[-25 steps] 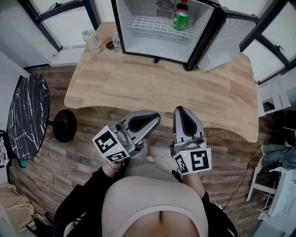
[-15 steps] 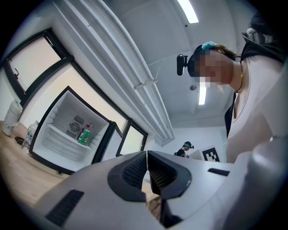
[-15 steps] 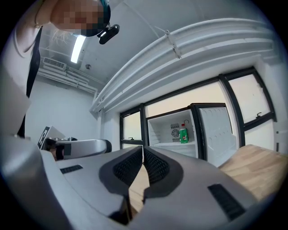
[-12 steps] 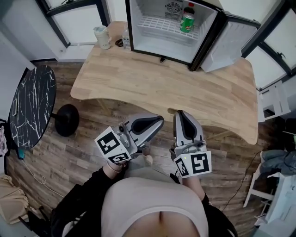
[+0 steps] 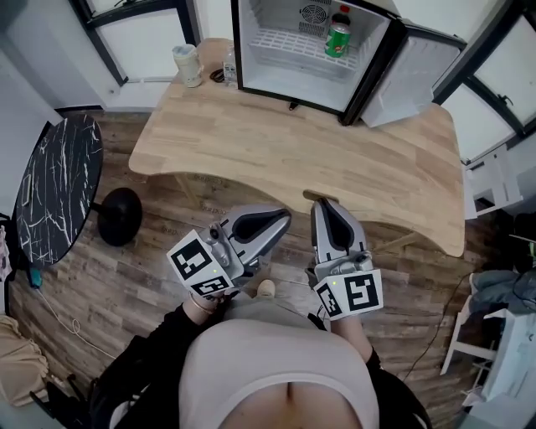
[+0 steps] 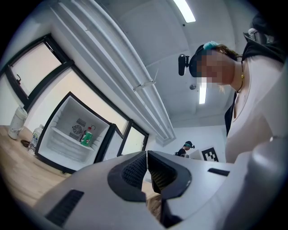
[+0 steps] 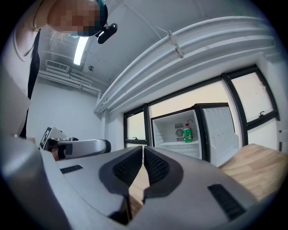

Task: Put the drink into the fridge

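Fridge (image 5: 283, 77) open on table (image 5: 293, 155), green can (image 5: 337, 40) and bottle (image 5: 342, 14) inside, left tongs (image 6: 147, 156) and right tongs (image 7: 143, 152) pressed together, empty

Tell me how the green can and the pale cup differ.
The green can stands on the shelf inside the open fridge; the pale cup stands outside, on the wooden table, left of the fridge. The can is green; the cup is cream. Both stand upright.
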